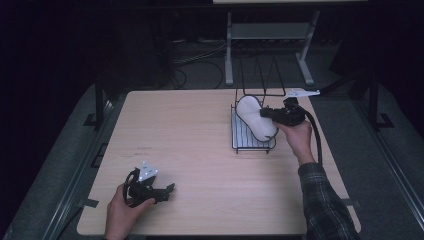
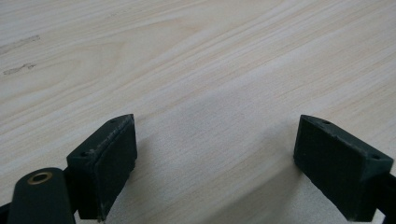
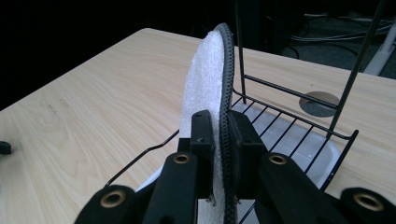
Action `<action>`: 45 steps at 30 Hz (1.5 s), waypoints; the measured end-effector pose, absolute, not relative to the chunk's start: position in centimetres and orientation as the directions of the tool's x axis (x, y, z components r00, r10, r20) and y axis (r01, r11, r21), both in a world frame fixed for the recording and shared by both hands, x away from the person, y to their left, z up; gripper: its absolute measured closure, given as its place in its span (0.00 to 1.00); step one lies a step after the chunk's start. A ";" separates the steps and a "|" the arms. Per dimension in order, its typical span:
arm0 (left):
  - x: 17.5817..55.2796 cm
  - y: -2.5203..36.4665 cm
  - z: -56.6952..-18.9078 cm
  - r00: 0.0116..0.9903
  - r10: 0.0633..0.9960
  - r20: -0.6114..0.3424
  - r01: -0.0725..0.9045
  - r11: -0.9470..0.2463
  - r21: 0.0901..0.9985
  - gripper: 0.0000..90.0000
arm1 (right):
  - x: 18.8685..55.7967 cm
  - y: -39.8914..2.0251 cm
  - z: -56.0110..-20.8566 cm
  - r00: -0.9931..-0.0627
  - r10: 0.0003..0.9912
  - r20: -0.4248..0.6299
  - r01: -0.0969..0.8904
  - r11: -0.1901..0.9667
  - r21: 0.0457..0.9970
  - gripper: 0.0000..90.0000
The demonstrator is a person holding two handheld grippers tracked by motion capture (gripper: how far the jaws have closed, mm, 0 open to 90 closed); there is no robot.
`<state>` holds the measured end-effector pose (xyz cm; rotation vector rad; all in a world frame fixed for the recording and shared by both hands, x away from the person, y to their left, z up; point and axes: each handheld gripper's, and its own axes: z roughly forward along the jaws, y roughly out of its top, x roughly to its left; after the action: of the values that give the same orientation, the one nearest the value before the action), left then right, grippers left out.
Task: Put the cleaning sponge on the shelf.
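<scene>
Pale wood table (image 1: pixel 200 130) in dark room; right hand-held gripper (image 1: pixel 266 113) clamps white insole (image 1: pixel 254 120); left hand-held gripper (image 1: pixel 169 190) gapes.

Open tabletop (image 1: pixel 200 145) left of wire rack (image 1: pixel 240 137), its upright rods perhaps obstructing.

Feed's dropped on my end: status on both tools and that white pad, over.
Right tool shut on white pad, held on edge over wire rack. Left tool open, low over bare table. Rack uprights close behind pad.

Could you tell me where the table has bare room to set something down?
The wooden table is bare between the wire rack and the left gripper, and along its far left. The rack corner is crowded: the right gripper holds a white insole there.
</scene>
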<state>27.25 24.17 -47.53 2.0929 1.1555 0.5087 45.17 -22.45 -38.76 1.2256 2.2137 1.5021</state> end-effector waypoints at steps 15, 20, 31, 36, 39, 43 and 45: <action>27.3 24.2 -47.5 0.529 0.849 0.011 0.581 -0.372 0.724 0.14 | 46.3 -21.7 -40.5 -0.609 0.745 0.274 0.548 0.144 0.824 0.86; 27.3 24.2 -47.5 0.528 0.849 0.011 0.581 -0.371 0.724 0.14 | 46.7 -21.8 -41.1 -0.591 0.762 0.265 0.547 0.137 0.826 0.83; 27.3 24.2 -47.5 0.529 0.849 0.011 0.581 -0.371 0.724 0.14 | 47.1 -21.3 -41.9 -0.562 0.801 0.206 0.552 0.178 0.815 0.65; 27.3 24.2 -47.5 0.528 0.849 0.011 0.581 -0.371 0.724 0.14 | 46.6 -22.0 -41.4 -0.567 0.800 0.195 0.548 0.190 0.814 0.65; 27.3 24.2 -47.5 0.528 0.849 0.011 0.581 -0.371 0.724 0.14 | 46.1 -22.6 -40.9 -0.563 0.806 0.182 0.546 0.198 0.814 0.68; 27.3 24.2 -47.5 0.529 0.849 0.012 0.581 -0.372 0.724 0.14 | 45.4 -23.2 -40.9 -0.573 0.801 0.176 0.556 0.222 0.801 0.82; 27.3 24.2 -47.5 0.528 0.849 0.011 0.581 -0.371 0.724 0.14 | 44.9 -23.4 -41.1 -0.582 0.797 0.163 0.561 0.248 0.790 0.88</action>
<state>27.25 24.15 -47.53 2.0915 1.1558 0.5088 44.91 -23.42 -41.09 1.2625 2.2516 1.2476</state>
